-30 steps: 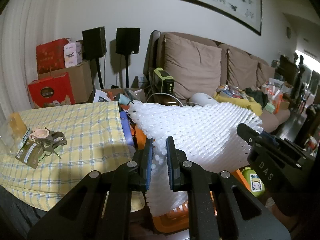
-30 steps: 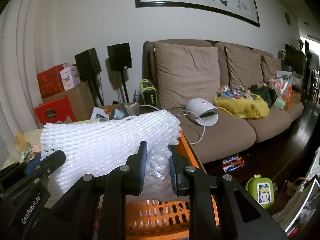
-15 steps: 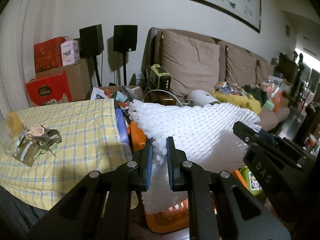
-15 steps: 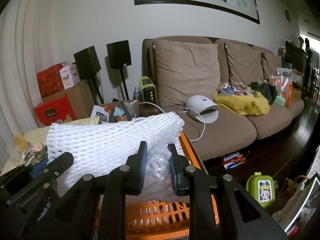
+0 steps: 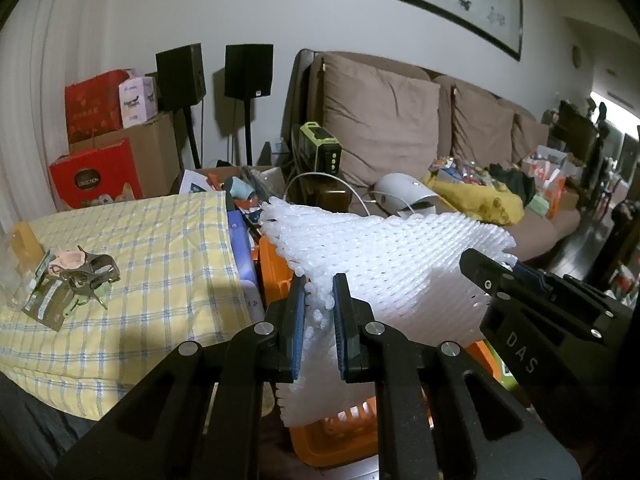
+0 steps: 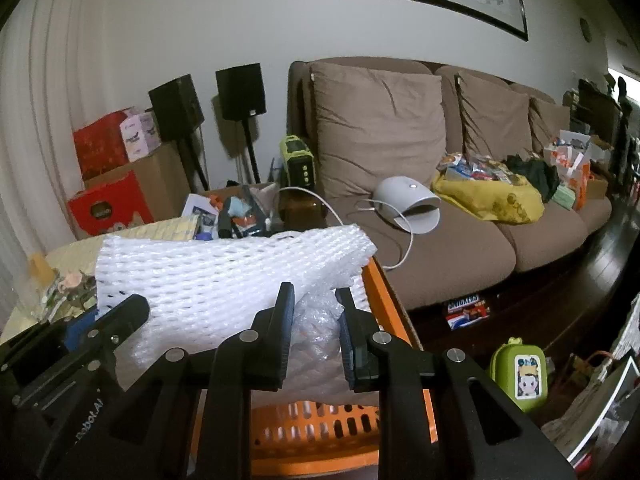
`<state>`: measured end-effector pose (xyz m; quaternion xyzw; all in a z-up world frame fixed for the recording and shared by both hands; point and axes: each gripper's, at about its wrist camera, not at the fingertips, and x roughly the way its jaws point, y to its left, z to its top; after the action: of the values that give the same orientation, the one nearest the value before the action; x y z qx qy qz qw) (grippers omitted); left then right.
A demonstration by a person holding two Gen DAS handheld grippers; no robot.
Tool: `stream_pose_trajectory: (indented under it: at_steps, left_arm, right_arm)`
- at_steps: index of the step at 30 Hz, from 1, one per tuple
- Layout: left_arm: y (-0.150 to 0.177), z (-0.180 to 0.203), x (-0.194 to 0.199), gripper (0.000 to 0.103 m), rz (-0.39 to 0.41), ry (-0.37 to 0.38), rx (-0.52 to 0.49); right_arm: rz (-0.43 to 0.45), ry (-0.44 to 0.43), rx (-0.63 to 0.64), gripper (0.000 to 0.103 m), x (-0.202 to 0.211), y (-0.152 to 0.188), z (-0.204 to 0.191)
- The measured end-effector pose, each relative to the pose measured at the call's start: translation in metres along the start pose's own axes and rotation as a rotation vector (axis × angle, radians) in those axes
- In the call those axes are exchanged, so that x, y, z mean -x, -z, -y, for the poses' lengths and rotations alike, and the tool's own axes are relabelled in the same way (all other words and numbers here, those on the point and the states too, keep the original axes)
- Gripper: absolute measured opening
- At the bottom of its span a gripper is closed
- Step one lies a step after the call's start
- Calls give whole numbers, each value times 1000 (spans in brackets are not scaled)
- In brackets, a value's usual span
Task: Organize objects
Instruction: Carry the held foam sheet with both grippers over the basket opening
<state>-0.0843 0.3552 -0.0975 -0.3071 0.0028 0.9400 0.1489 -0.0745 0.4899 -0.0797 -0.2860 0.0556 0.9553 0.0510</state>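
Note:
A white foam net sheet (image 5: 384, 264) hangs in the air above an orange slotted basket (image 5: 340, 436). My left gripper (image 5: 319, 292) is shut on its near left edge. My right gripper (image 6: 314, 300) holds the sheet's other corner (image 6: 224, 280) together with crumpled clear bubble wrap (image 6: 316, 332), over the same basket (image 6: 320, 420); its jaws stand slightly wider. Each gripper shows in the other's view, the right one (image 5: 532, 292) at the sheet's far right, the left one (image 6: 100, 328) at its left.
A table with a yellow checked cloth (image 5: 152, 248) stands left, with small packets and a dark toy (image 5: 80, 276) on it. A brown sofa (image 6: 420, 208) with a white device and bags lies behind. Boxes and speakers (image 5: 180, 76) stand by the wall. A green case (image 6: 520, 372) lies on the floor.
Both grippers have lifted the foam sheet slightly higher above the basket. The right gripper's jaws have spread a little around the sheet and bubble wrap.

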Motion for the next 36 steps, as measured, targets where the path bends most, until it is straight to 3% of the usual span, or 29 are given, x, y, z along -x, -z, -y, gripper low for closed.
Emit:
stream_pose_trajectory:
  at_steps: [22, 36]
  left_arm:
    - [8, 16, -11, 12, -35, 7, -12]
    - [10, 19, -15, 12, -43, 11, -17]
  right_arm:
    - [-72, -24, -35, 21, -12, 8, 19]
    - [-56, 22, -42, 21, -7, 5, 31]
